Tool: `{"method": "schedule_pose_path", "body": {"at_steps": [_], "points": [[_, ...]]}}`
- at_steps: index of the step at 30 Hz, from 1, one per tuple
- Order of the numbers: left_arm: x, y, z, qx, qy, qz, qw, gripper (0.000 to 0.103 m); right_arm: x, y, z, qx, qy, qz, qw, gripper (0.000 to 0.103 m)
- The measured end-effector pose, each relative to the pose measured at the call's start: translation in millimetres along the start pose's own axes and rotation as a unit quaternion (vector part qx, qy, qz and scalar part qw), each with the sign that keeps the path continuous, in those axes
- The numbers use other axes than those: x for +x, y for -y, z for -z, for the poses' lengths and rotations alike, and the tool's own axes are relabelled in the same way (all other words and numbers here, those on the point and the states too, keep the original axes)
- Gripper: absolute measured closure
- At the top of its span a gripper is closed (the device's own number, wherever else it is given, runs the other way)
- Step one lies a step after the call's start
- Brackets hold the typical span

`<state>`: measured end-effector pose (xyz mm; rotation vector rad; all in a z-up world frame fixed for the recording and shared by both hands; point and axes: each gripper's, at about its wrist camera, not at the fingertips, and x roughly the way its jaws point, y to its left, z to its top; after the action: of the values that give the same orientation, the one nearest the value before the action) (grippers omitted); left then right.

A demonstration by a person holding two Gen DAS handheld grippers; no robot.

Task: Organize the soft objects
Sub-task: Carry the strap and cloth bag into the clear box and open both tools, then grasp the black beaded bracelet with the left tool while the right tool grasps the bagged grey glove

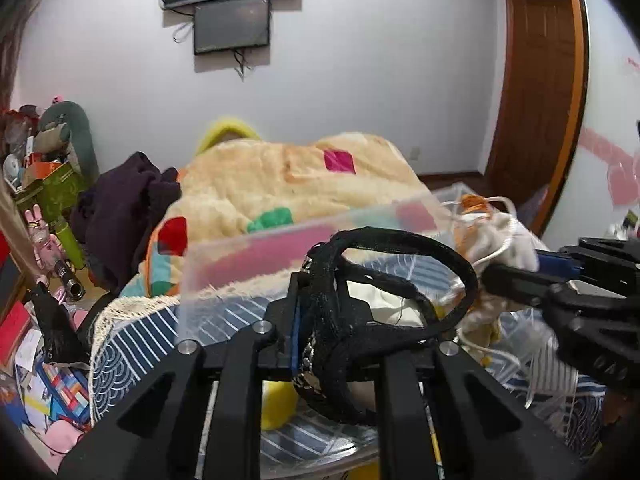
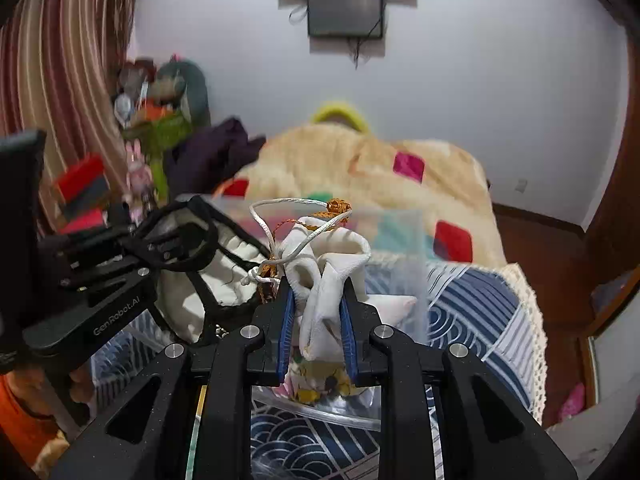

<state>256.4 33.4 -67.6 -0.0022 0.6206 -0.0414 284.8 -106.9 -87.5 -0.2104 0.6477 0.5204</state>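
Now | right gripper [image 2: 318,320] jaws clamp white pouch [image 2: 328,276] upright | left gripper [image 1: 320,320] jaws pinch black strap [image 1: 400,236]

White wall [image 1: 380,60] w/ two dark screens [image 1: 232,26] mounted, cables hanging. Wooden door [image 1: 536,92] at right, brown wood floor [image 2: 536,232] below. Bed [image 2: 480,304] w/ blue wave-print cover, cream fleece blanket [image 1: 280,176]. Striped curtain [image 2: 60,60] left; cluttered shelf [image 1: 44,176] beside bed.
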Motion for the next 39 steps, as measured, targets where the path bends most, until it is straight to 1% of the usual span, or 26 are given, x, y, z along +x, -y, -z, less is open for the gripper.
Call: {"method": "schedule_pose_path", "body": {"at_steps": [2,4,5,6,7,8,9,11,13,15,16,17,20,21,24,26,28,32,36,39], "points": [[4.6,2.4,2.5,0.003,-0.014,0.007,0.9999,0.088,6.7,-1.7,3.8,-0.006,-0.014,0.002,1.000,0.083],[6.3,3.1,4.8,0.002,-0.019,0.004,0.9998,0.082,7.8,-2.5,5.8,-0.011,-0.017,0.006,1.000,0.081],[6.4,2.0,5.5,-0.001,-0.021,0.005,0.9998,0.076,6.2,-3.3,7.2,-0.012,-0.015,0.010,1.000,0.081],[5.3,0.1,6.3,-0.007,-0.021,0.007,0.9997,0.068,4.8,-2.7,6.6,-0.013,-0.016,0.010,1.000,0.080],[4.6,-1.4,6.4,-0.011,-0.022,0.008,0.9997,0.062,2.9,-2.8,7.0,-0.014,-0.015,0.009,1.000,0.077],[1.8,-2.7,6.8,-0.015,-0.021,0.008,0.9996,0.052,0.1,-2.6,7.7,-0.016,-0.014,0.010,1.000,0.072],[-0.9,-3.3,7.3,-0.016,-0.018,0.009,0.9997,0.048,-1.1,-1.9,6.5,-0.017,-0.014,0.011,1.000,0.069],[-8.9,-4.4,8.1,-0.011,-0.011,0.010,0.9998,0.046,-8.5,-0.9,7.6,-0.019,-0.004,0.018,1.000,0.054],[-19.9,-3.4,9.1,-0.001,-0.006,0.011,0.9999,0.041,-17.2,0.6,6.6,-0.021,0.010,0.023,0.999,0.047],[-31.4,-2.3,9.7,0.006,0.003,0.011,0.9999,0.033,-27.7,0.4,6.4,-0.021,0.023,0.025,0.999,0.042],[-39.1,-1.8,10.2,0.009,0.009,0.012,0.9999,0.030,-34.0,0.4,6.4,-0.020,0.031,0.028,0.999,0.037],[-44.7,-1.7,10.2,0.010,0.013,0.013,0.9998,0.026,-39.6,0.2,6.7,-0.019,0.038,0.031,0.999,0.031],[-69.4,-0.8,14.0,0.018,0.032,0.025,0.9990,0.018,-63.4,0.5,9.5,-0.020,0.069,0.033,0.997,0.022],[-75.2,-0.3,15.9,0.020,0.035,0.027,0.9988,0.015,-68.1,-1.1,9.5,-0.019,0.076,0.031,0.996,0.021],[-95.0,-0.6,25.2,0.022,0.044,0.032,0.9982,0.010,-86.8,-3.1,16.5,-0.023,0.095,0.023,0.995,0.016],[-105.0,-2.3,33.3,0.021,0.045,0.038,0.9981,0.009,-96.3,-5.9,23.6,-0.026,0.103,0.023,0.994,0.012],[-114.0,-4.6,44.0,0.018,0.041,0.039,0.9982,0.009,-103.5,-9.9,33.2,-0.030,0.105,0.022,0.994,0.012],[-121.8,-8.7,65.4,0.011,0.027,0.034,0.9990,0.009,-106.8,-12.9,55.2,-0.027,0.094,0.025,0.995,0.012],[-122.5,-14.3,91.9,0.002,0.001,0.026,0.9997,0.009,-105.9,-10.1,75.7,-0.007,0.073,0.022,0.997,0.012],[-119.2,-16.2,111.8,-0.006,-0.022,0.025,0.9994,0.009,-99.2,-4.6,92.0,0.010,0.049,0.021,0.999,0.012]]}}
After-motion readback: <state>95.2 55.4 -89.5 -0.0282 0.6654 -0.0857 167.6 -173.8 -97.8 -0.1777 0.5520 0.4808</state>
